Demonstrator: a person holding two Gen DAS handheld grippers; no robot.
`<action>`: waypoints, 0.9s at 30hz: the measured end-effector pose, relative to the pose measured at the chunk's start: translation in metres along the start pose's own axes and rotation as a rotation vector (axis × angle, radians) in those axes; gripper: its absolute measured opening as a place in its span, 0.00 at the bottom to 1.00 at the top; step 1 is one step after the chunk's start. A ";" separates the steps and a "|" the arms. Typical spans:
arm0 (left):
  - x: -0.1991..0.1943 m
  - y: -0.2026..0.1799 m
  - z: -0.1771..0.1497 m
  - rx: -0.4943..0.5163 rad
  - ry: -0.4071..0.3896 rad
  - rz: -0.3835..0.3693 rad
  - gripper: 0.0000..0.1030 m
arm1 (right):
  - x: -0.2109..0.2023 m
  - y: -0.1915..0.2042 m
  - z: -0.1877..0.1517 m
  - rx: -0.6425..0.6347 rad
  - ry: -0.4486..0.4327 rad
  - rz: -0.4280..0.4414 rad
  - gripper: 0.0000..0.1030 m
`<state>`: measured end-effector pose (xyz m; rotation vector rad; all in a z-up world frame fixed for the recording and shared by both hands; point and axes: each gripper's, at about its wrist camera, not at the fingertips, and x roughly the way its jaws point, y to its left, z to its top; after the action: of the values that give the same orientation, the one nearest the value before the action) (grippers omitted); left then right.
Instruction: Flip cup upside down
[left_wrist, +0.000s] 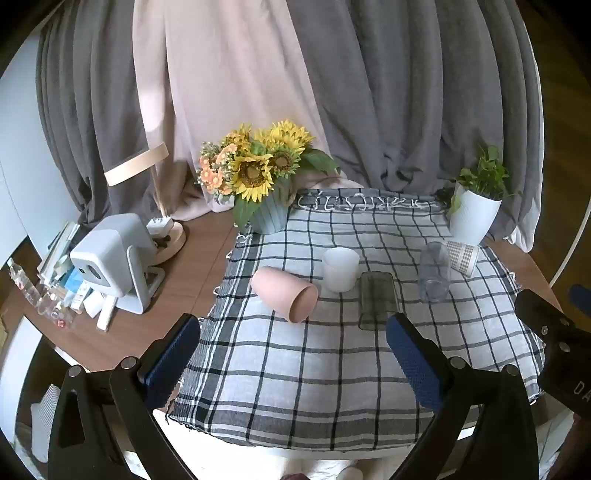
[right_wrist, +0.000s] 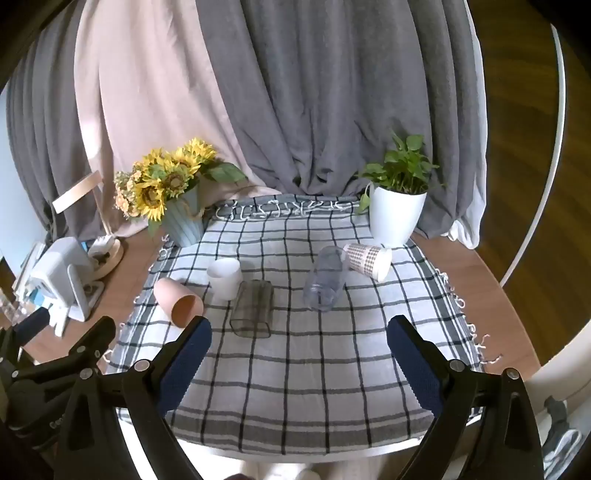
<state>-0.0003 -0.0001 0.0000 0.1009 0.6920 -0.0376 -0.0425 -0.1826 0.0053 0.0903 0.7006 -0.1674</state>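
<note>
Several cups sit on a checked cloth (left_wrist: 332, 369) (right_wrist: 314, 369). A white cup (left_wrist: 340, 268) (right_wrist: 224, 277) stands upright. A pink cup (left_wrist: 283, 293) (right_wrist: 178, 301), a smoky square glass (left_wrist: 377, 303) (right_wrist: 253, 308), a clear glass (left_wrist: 434, 271) (right_wrist: 325, 283) and a patterned paper cup (left_wrist: 461, 257) (right_wrist: 368, 259) lie on their sides. My left gripper (left_wrist: 293, 354) is open and empty, short of the pink cup and smoky glass. My right gripper (right_wrist: 299, 354) is open and empty, short of the glasses.
A sunflower pot (left_wrist: 267, 218) (right_wrist: 183, 221) stands at the cloth's back left and a white plant pot (left_wrist: 472, 218) (right_wrist: 395, 218) at the back right. A white device (left_wrist: 114, 262) (right_wrist: 62, 280), a lamp base and clutter fill the table's left side. Curtains hang behind.
</note>
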 end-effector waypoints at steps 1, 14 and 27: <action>0.000 0.000 0.000 0.001 0.001 -0.002 1.00 | 0.001 0.000 0.000 -0.004 0.020 -0.008 0.93; -0.004 -0.001 -0.002 -0.005 0.007 -0.004 1.00 | -0.007 -0.002 -0.002 0.005 0.002 0.000 0.93; -0.005 -0.003 -0.004 -0.007 0.008 -0.006 1.00 | -0.009 -0.008 0.000 0.007 -0.002 0.004 0.93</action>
<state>-0.0071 -0.0023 0.0004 0.0922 0.7001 -0.0402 -0.0513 -0.1892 0.0108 0.0987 0.6979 -0.1658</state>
